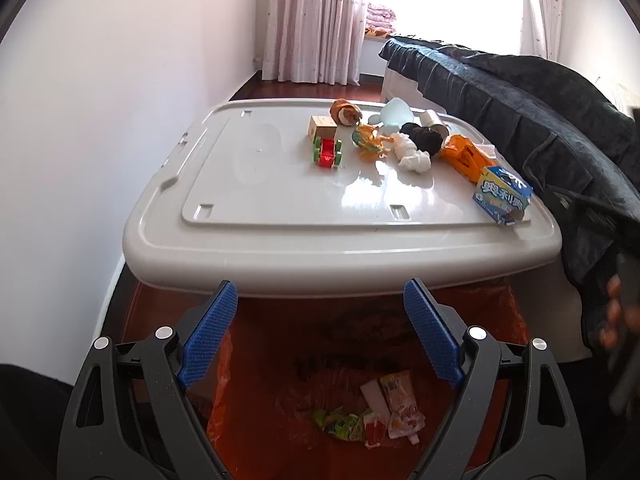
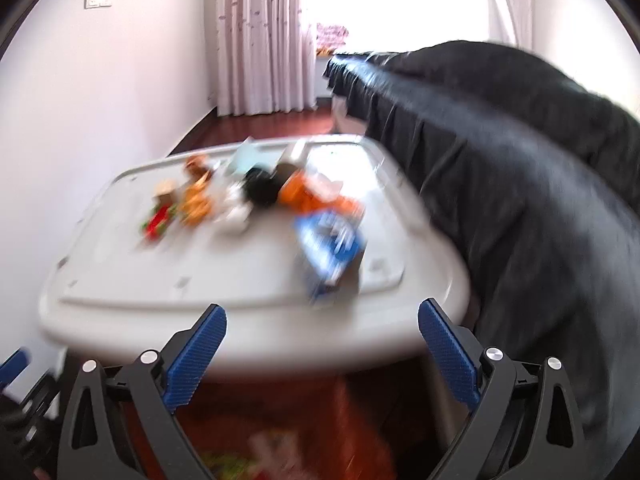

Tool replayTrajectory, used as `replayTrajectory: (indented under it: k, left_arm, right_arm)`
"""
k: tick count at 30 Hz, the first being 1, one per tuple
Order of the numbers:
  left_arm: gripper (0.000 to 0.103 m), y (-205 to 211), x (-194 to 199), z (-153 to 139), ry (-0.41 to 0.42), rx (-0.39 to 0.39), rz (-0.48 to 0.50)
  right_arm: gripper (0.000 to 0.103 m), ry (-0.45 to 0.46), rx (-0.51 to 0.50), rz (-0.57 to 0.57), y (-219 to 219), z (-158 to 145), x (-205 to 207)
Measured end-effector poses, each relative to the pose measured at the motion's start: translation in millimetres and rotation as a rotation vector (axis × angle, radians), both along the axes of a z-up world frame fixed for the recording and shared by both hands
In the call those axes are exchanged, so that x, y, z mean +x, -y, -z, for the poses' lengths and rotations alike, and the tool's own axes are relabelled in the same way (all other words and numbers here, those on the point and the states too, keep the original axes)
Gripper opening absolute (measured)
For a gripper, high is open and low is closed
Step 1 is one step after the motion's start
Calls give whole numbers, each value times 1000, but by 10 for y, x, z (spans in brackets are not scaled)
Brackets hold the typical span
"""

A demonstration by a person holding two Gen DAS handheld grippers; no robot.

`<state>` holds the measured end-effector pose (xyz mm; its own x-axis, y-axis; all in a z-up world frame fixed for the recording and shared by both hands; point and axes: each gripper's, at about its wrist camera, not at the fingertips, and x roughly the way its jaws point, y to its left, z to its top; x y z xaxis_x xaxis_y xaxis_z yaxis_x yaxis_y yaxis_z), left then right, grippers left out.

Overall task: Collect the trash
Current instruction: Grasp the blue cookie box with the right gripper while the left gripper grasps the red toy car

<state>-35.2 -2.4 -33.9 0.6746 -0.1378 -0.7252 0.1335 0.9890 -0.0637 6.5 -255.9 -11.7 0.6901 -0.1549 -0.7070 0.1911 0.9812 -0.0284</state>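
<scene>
Fingers point(image 1: 212, 320) of the left gripper point(image 1: 320, 316) are being held spread and empty above the orange-lined bin point(image 1: 508, 312), wrappers point(image 1: 376, 412) lying inside. The right gripper point(image 2: 322, 340) is likewise released, nothing gripped. Remaining trash is being left on the surface point(image 1: 280, 184): the blue box point(image 1: 502, 196) nearest, best approached squarely, toys point(image 1: 328, 152) avoided.

**Clutter on the far lid, wrappers in the near bag**

A storage-box lid point(image 1: 280, 200) stands beyond a lined trash bag point(image 1: 512, 320), which holds wrappers point(image 1: 376, 412). On the lid's far right half lie a toy car point(image 1: 328, 153), a wooden block point(image 1: 321, 125) behind it, a crumpled tissue point(image 1: 412, 156) further right, and a snack box point(image 1: 502, 196) nearest the right edge. A draped bed point(image 1: 520, 96) runs along the right; curtains point(image 1: 312, 20) hang far behind.
</scene>
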Motion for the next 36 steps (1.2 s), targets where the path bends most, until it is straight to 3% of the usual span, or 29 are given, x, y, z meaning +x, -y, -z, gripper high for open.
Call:
replayTrajectory:
  k: [4,10,12,14,19,25,30,36]
  left_arm:
    - [83,57,112,-14,3,16,7]
    - [83,84,350,-1,-11,5,-6]
    - [83,96,454,8,-15,3,-14]
    - [83,115,581,13,-19,-2,-22]
    - [83,190,912,-1,-21,-31,-28]
    - [83,371,1414,26,-2,-33,7]
    - [83,469,1937,272,-72,-24,13]
    - [65,447,2398,618,-162,8,-3]
  right_arm:
    - [95,-48,10,-16,108,234,508]
    - [94,-120,-17,-36,154,513,923]
    - [84,-132,-19,-48,155,580,972]
    - [62,-158,-17,-65,178,645,1016]
    - [57,-133,-10,-58,206,575,952]
    - [55,-30,50,-83,136,167,777]
    - [55,40,64,-123,50,-90,706]
    - [55,59,79,-161,-33,-190,680]
